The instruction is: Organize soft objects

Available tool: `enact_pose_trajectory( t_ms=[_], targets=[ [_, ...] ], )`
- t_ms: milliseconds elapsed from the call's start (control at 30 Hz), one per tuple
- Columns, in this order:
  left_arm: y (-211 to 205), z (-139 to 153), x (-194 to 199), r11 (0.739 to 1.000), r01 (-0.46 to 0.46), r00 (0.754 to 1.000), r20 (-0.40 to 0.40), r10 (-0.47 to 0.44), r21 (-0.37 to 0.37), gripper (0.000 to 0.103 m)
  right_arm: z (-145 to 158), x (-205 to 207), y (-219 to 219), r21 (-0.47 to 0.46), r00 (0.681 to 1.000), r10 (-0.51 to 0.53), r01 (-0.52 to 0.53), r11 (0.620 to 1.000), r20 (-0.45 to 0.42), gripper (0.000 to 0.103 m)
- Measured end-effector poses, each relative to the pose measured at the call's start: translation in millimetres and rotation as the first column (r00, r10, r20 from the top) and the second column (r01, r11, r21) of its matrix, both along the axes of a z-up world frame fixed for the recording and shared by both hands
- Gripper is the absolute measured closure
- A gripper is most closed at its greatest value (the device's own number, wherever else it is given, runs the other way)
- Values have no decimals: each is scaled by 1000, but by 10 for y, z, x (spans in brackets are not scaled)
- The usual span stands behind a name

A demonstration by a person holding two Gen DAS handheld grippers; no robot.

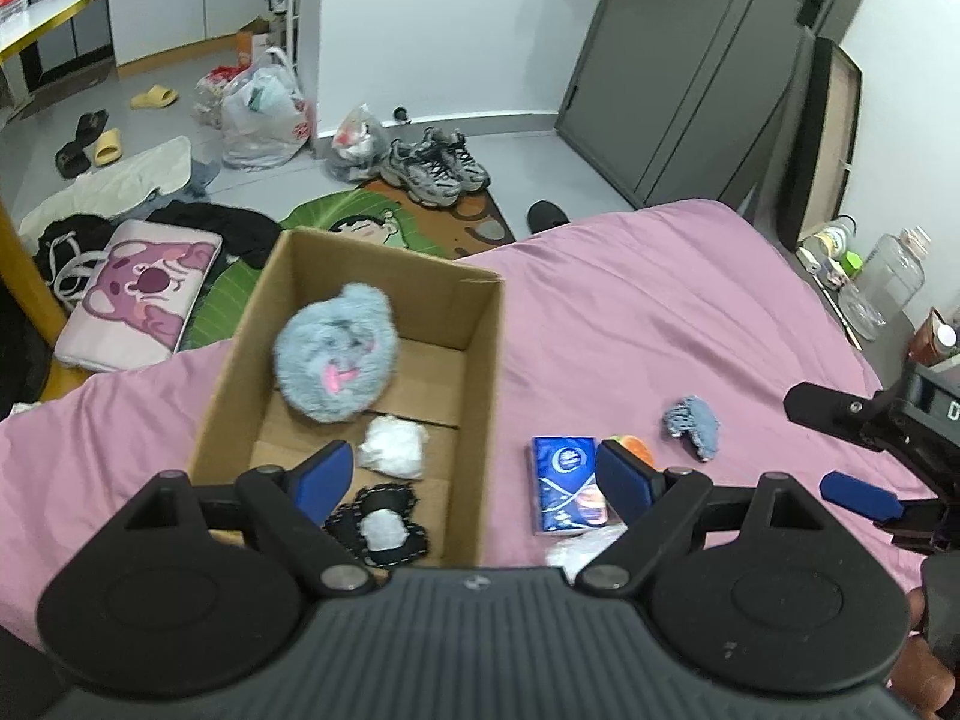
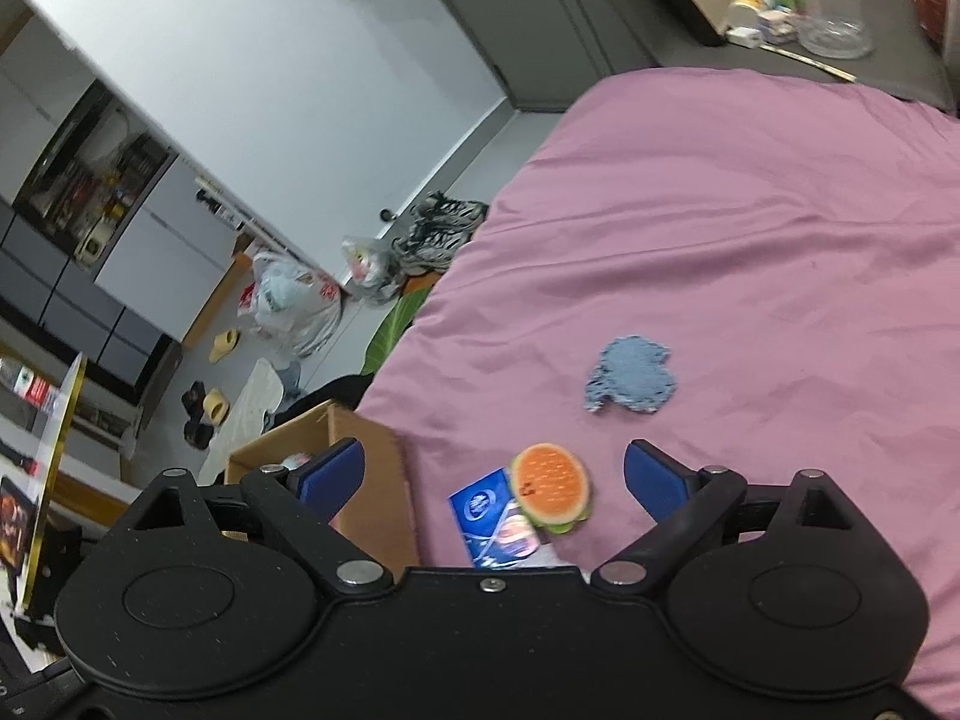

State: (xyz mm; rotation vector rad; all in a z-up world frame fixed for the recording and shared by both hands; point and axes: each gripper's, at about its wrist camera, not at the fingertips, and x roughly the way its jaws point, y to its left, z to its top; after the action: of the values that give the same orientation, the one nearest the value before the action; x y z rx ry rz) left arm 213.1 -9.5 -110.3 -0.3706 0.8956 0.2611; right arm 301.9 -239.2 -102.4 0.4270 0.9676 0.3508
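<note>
An open cardboard box (image 1: 474, 372) stands on the pink bedcover (image 1: 630, 300). In it are a fluffy blue-grey plush (image 1: 336, 354), slightly blurred, against the left wall, a white soft wad (image 1: 393, 447) and a black lacy piece (image 1: 378, 525) with a white ball on it. My left gripper (image 1: 474, 480) is open over the box's near right wall and holds nothing. To the right of the box lie a blue tissue pack (image 1: 564, 486), an orange burger toy (image 2: 552, 489) and a blue knitted cloth (image 2: 630, 378). My right gripper (image 2: 492, 471) is open and empty, just above the burger toy and the tissue pack (image 2: 492, 516).
Past the bed's far edge, shoes (image 1: 438, 165), plastic bags (image 1: 264, 114), slippers, clothes and a pink cushion (image 1: 141, 294) litter the floor. Jars and bottles (image 1: 894, 276) stand on a surface at the bed's right side. The right gripper (image 1: 810, 444) shows at the right of the left wrist view.
</note>
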Motion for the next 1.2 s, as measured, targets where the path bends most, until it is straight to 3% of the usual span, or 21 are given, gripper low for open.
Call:
enact_pose_trajectory(
  t_ms=[333, 500, 567, 800, 1200],
  targets=[
    [-476, -104, 236, 997, 64, 998, 16, -65, 50, 19, -399, 134, -356, 60, 992, -109, 112, 992, -61, 10],
    [-701, -257, 401, 993, 101, 995, -1, -101, 62, 21, -532, 267, -486, 92, 985, -151, 159, 983, -85, 19],
    [-780, -327, 474, 991, 117, 993, -11, -116, 62, 23, -594, 334, -516, 100, 984, -151, 161, 982, -98, 24],
    [-964, -613, 745, 989, 144, 988, -66, -141, 44, 37, -786, 474, -557, 132, 981, -119, 140, 981, -154, 25],
    [-1176, -1012, 1105, 979, 199, 972, -132, -193, 35, 41, -965, 655, -582, 148, 967, -129, 163, 975, -220, 26]
  ],
)
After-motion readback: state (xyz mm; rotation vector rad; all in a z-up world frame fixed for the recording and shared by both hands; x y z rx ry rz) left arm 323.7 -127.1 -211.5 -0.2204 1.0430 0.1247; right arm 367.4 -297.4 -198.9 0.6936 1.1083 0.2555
